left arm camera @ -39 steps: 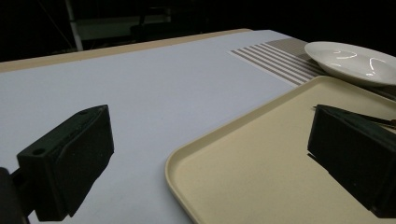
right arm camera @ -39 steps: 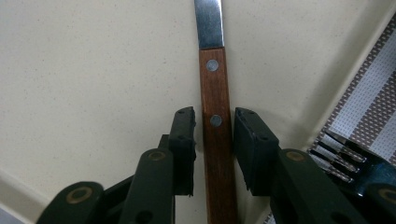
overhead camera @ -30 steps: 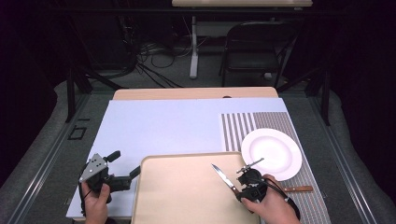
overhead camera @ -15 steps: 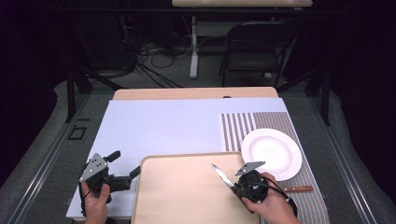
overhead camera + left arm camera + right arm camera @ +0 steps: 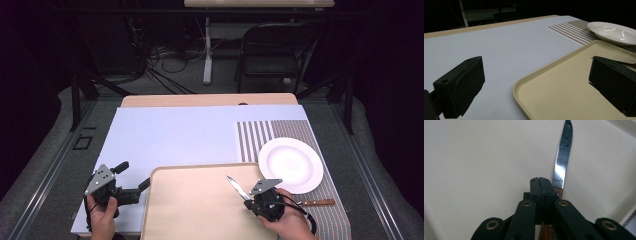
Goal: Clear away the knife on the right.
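On the beige tray [image 5: 195, 210], right half, lies the knife [image 5: 236, 186]: blade pointing up-left, serrated tip near the tray's far edge in the high view. Right gripper [image 5: 541, 182] has its jaws pressed together, just finished closing. In the right gripper view the blade [image 5: 561, 162] runs out past the jaw tips on their right side, and a bit of wooden handle [image 5: 544, 232] shows below and behind the jaws. Whether the pads actually clamp the handle or sit just beside it, can't tell; the jaw bodies cover the contact spot. From the high view the right gripper [image 5: 250, 197] and hand [image 5: 285, 222] hide the knife's middle.

Second knife with wooden handle [image 5: 315, 202] lies on the striped placemat [image 5: 260, 137], just right of the right hand; its blade end is hidden behind hand and cable.

White plate [image 5: 290, 165] sits on the placemat, near the tray's right corner, partly cut off in the left gripper view [image 5: 611, 31].

Left gripper [image 5: 131, 180] jaws stand wide apart, nothing between the pads; one jaw over the light blue table cover [image 5: 499, 50], the other over the tray's left edge [image 5: 517, 90]. Left hand [image 5: 102, 220] is cut off at the bottom of the high view.

No readable writing or brand marks on anything. Background beyond the table is dark; a chair [image 5: 272, 50] and cables [image 5: 165, 60] barely make out.
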A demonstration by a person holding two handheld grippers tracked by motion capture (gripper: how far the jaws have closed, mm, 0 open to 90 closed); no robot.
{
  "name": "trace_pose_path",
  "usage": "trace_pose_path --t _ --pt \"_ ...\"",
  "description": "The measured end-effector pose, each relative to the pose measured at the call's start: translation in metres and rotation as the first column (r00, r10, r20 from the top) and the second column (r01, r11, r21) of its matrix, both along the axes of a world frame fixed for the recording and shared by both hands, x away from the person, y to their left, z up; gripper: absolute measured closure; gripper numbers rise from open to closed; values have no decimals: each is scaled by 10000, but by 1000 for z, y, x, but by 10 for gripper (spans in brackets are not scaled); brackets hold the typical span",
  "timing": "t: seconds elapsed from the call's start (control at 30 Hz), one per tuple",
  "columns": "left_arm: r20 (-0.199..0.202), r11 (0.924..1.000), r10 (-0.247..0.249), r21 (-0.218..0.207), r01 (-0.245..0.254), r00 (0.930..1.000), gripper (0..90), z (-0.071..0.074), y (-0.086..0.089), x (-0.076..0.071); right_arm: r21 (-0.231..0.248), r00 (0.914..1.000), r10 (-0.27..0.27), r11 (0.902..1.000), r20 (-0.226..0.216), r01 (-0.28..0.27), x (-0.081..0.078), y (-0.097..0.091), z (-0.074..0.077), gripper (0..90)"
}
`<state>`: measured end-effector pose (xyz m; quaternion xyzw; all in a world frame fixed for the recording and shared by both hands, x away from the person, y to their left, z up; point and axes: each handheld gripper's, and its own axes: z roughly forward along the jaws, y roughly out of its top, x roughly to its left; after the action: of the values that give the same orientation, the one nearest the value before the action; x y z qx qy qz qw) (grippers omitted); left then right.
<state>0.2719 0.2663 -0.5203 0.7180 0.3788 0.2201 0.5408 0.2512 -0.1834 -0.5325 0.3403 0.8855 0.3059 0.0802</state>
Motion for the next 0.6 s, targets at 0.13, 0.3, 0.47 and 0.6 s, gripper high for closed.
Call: trace_pose_path --t 0.13,0.3,0.47,0.6 --pt "8 10000 -36 32 36 10000 4 0 0 0 -59 10000 80 10000 40 -80 2 1 -4 900" --pt "-57 10000 -47 31 47 10000 4 0 0 0 -90 10000 1 10000 -47 -1 4 0 -8 900" --pt "-27 10000 -49 16 49 10000 4 0 -1 0 -17 9996 -204 9998 -181 204 5 -1 -8 900" --pt "-21 10000 -54 17 54 10000 4 0 0 0 -133 9994 -325 9994 -101 323 6 -4 -7 900"
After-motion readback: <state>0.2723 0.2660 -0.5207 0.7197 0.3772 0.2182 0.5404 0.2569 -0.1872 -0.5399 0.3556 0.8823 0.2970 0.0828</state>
